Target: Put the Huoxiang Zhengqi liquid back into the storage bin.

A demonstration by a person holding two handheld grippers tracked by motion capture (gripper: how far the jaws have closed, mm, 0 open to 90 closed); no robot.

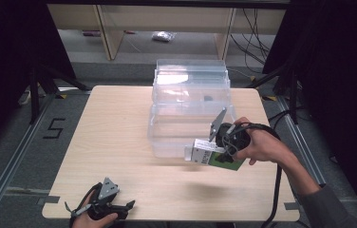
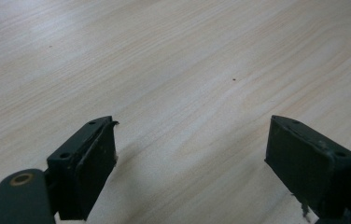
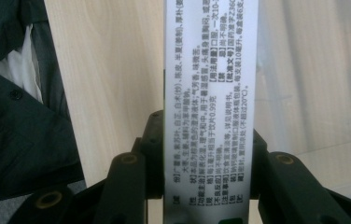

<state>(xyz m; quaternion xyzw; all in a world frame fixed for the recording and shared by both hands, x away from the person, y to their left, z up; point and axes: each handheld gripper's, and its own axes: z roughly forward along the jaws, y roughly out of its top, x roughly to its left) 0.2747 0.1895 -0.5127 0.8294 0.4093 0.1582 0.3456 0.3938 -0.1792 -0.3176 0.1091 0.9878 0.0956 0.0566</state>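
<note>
My right gripper [image 3: 208,154] is clamped on a carton [image 3: 211,93], both pads pressing its narrow sides so it hangs clear of the table [image 1: 119,142], just before the clear plastic bin [image 1: 191,104], presumably its destination. The carton is white with dense black print and a green end. My left gripper [image 2: 192,158] rests spread apart, holding nothing.
</note>
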